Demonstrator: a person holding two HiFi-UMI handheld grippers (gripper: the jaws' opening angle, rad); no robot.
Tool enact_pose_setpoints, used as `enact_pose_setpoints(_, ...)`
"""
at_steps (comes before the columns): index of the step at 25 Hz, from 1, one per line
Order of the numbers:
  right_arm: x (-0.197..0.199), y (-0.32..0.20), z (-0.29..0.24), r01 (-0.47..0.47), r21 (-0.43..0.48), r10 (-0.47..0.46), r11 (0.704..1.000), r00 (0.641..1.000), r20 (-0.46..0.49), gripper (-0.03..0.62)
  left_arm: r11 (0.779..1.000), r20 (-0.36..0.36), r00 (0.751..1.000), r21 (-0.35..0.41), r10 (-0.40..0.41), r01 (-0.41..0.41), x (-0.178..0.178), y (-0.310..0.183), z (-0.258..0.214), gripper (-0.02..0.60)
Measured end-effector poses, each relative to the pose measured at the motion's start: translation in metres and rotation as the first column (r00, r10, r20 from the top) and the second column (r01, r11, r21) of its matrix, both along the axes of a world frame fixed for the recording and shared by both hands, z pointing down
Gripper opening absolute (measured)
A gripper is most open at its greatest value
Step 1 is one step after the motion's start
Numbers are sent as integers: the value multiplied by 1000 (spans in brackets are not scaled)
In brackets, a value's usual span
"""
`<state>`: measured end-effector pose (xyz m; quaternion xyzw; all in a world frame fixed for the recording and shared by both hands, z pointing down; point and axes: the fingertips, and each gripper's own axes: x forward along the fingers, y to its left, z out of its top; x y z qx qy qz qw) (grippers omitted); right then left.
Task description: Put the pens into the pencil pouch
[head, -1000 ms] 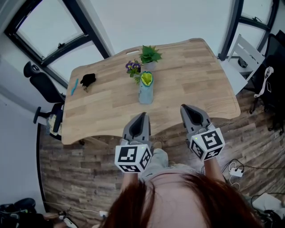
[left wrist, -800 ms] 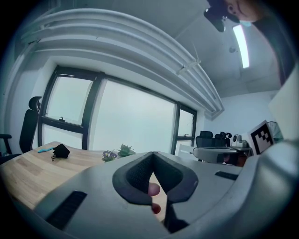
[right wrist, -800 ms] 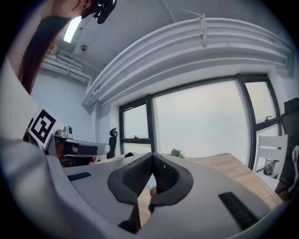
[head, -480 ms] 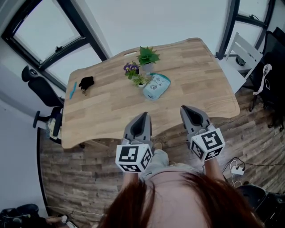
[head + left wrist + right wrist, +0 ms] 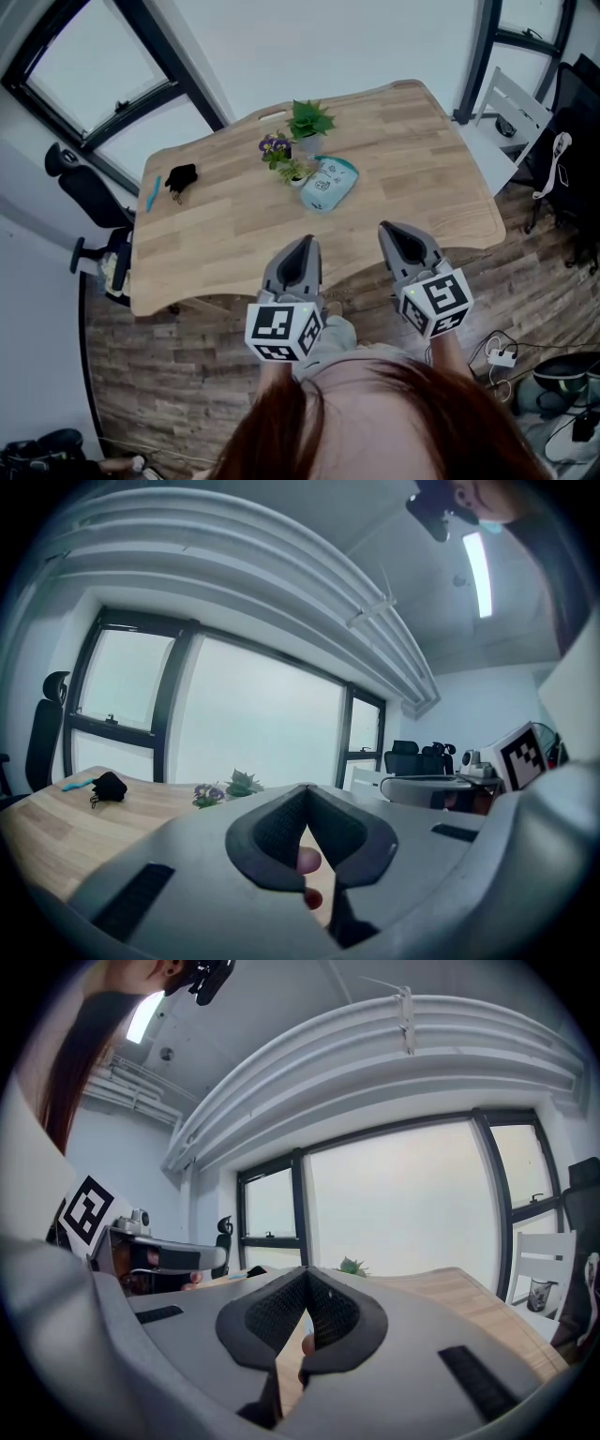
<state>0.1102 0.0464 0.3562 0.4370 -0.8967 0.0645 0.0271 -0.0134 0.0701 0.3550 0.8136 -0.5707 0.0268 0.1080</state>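
A light blue pencil pouch [image 5: 328, 183] lies on the wooden table [image 5: 412, 159], just right of a small flower pot. One blue pen [image 5: 152, 193] rests near the table's far left edge, beside a small black object [image 5: 182, 175]. The left gripper view shows that pen [image 5: 75, 784] and the black object [image 5: 109, 786] far off to the left. My left gripper [image 5: 302, 247] and right gripper [image 5: 392, 231] hover side by side at the table's near edge, well short of the pouch. Both are shut, with nothing in them. In both gripper views the jaws meet at their tips.
A green potted plant [image 5: 307, 120] and purple flowers [image 5: 275, 145] stand behind the pouch. A white chair [image 5: 511, 122] is off the table's right end. A black office chair [image 5: 80, 178] stands at the left. Cables lie on the floor at lower right.
The pouch stood in front of the flowers with its yellow-green mouth showing. It now lies tipped over, a little to the right. Both grippers have stayed where they were.
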Motion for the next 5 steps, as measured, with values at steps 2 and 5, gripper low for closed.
enact_pose_setpoints(2, 0, -1, 0, 1, -1, -1, 1000, 1000, 2, 0, 1000, -2, 1000, -5, -1, 1, -1, -1, 1, 2)
enact_pose_setpoints(5, 1, -3, 0, 0, -2, 0, 1000, 1000, 3, 0, 1000, -1, 1000, -7, -1, 1, 0, -2, 2, 2)
